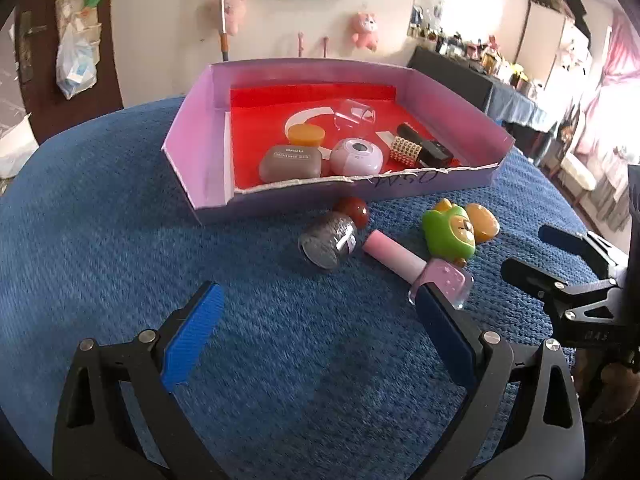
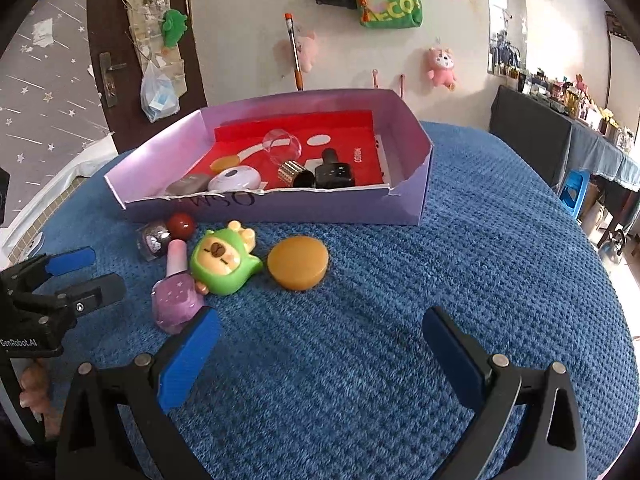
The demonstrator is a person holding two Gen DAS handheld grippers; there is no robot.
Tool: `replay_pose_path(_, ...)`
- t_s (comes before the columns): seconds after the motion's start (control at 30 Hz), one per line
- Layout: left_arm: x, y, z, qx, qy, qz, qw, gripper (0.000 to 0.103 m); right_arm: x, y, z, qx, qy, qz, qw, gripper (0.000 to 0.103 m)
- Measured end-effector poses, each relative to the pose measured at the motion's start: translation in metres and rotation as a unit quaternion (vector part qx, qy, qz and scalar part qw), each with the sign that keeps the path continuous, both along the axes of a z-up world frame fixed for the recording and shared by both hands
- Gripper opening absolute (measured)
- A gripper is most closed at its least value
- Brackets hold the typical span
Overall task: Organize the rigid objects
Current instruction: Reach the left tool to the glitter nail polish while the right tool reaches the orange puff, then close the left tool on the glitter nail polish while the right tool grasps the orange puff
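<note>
A: Where do the loose items lie?
B: A green plastic animal figure [image 2: 222, 266] and a round amber puck [image 2: 298, 263] rest on the blue cloth [image 2: 440, 280], before the shallow purple cardboard tray [image 2: 280, 210].

A: And the grippers?
B: Left gripper [image 1: 316, 316] and right gripper [image 2: 320, 332] hover with fingers wide apart, empty.

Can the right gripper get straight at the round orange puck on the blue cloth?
Probably yes. The right gripper is open, and only bare blue cloth lies between it and the orange puck. The green toy sits beside the puck, apart from it, leaving its right side free.
</note>
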State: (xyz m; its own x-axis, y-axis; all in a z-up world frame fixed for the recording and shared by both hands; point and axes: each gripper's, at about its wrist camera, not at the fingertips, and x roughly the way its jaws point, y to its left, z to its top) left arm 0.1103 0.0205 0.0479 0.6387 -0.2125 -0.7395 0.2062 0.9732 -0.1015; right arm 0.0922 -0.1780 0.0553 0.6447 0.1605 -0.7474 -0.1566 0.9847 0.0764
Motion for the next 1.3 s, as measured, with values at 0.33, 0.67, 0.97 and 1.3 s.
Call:
replay_pose_path(0.33, 0.036, 0.004, 0.0, 0.013, 0.039, -0.044, 0.9982, 0.098, 0.031, -0.005, 0.0, -0.017, 0.04, 0.008, 0.999, 0.103)
replay_pose_path(0.67, 0.053, -0.001, -0.006, 0.022, 0.053, -0.081, 0.9951, 0.085, 0.057, -0.005, -0.008, -0.005, 0.066, 0.026, 0.997, 0.094)
replay_pose_path(0.97, 0.063, -0.005, -0.009, 0.018, 0.064, -0.093, 0.9935, 0.075, 0.066, -0.003, -0.011, 0.008, 0.067, 0.039, 0.997, 0.087)
replay_pose_path(1.3, 0.067, -0.014, -0.013, 0.018, 0.063, -0.109, 0.9919, 0.037, 0.066, -0.001, -0.01, 0.029, 0.06, 0.066, 0.996, 0.061)
